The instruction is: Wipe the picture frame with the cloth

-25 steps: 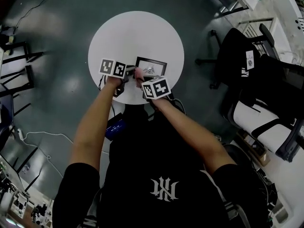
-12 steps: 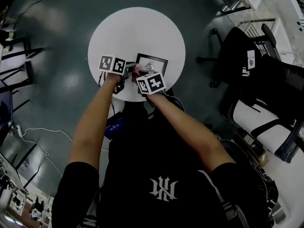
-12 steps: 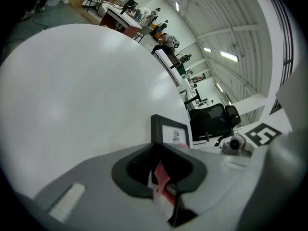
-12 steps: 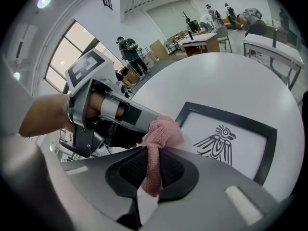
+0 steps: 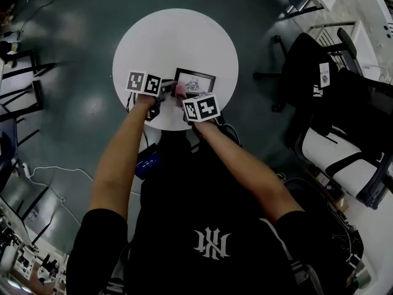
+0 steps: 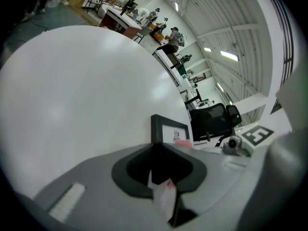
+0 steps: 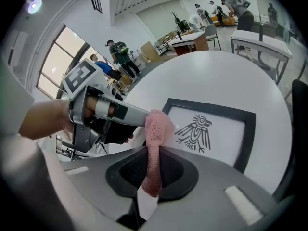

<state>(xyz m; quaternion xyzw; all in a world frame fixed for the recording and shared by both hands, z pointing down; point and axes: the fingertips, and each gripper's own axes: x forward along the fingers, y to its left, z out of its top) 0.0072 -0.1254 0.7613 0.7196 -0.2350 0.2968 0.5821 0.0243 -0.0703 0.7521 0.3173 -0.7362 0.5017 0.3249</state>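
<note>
L tool (image 5: 167,90), R tool (image 5: 182,95): both clamped

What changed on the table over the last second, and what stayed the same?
The right gripper, shut on the pink cloth, slid slightly left over the picture frame, then back right, which looks like a short wiping stroke. Nothing was picked up or released. The left gripper stayed clamped on the frame's left edge, and the frame kept its place on the white table.

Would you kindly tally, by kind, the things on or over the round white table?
Picture frame: 1
Pink cloth: 1
Hand-held grippers: 2, the left hand-held gripper and the right hand-held gripper
Total: 4
</note>
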